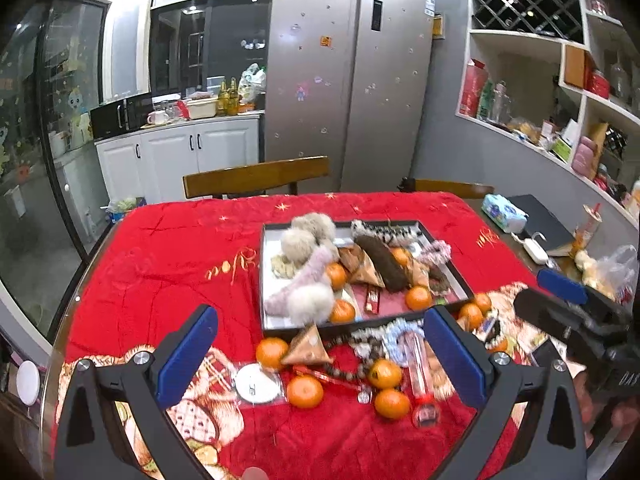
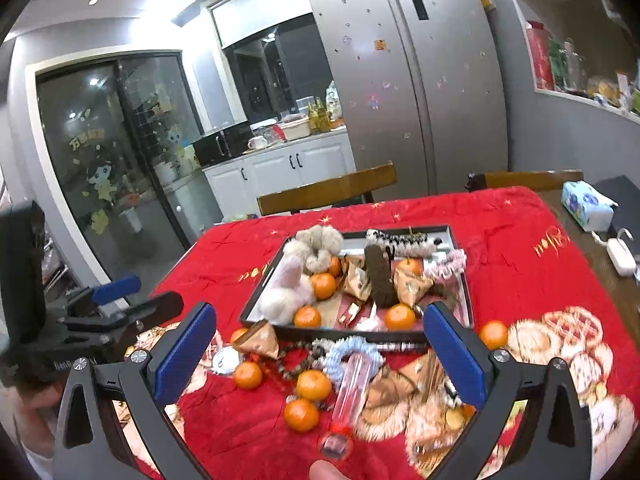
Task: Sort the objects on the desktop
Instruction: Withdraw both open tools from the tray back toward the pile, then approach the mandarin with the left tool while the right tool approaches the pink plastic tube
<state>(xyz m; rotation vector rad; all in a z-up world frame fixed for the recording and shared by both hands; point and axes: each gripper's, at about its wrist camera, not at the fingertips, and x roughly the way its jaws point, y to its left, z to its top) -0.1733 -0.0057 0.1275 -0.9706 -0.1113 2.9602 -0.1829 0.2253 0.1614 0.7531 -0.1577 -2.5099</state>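
A black tray (image 1: 272, 264) (image 2: 256, 300) on the red tablecloth holds fluffy scrunchies, tangerines, gold triangular packets and a dark brown strip (image 1: 380, 264). In front of it lie loose tangerines (image 1: 305, 391) (image 2: 301, 414), a gold packet (image 1: 308, 346), a bead string, a light blue scrunchie (image 2: 352, 354), a clear tube with a red cap (image 1: 418, 376) (image 2: 352, 384) and a white round disc (image 1: 257, 383). My left gripper (image 1: 320, 360) is open above these loose items. My right gripper (image 2: 320, 360) is open too, hovering over the tube and tangerines. Neither holds anything.
Two wooden chair backs (image 1: 256, 178) stand at the table's far side. A tissue pack (image 1: 503, 209), a white charger (image 1: 534, 249), a dark book and a plastic bag (image 1: 612, 268) lie at the right edge. A fridge and shelves stand behind.
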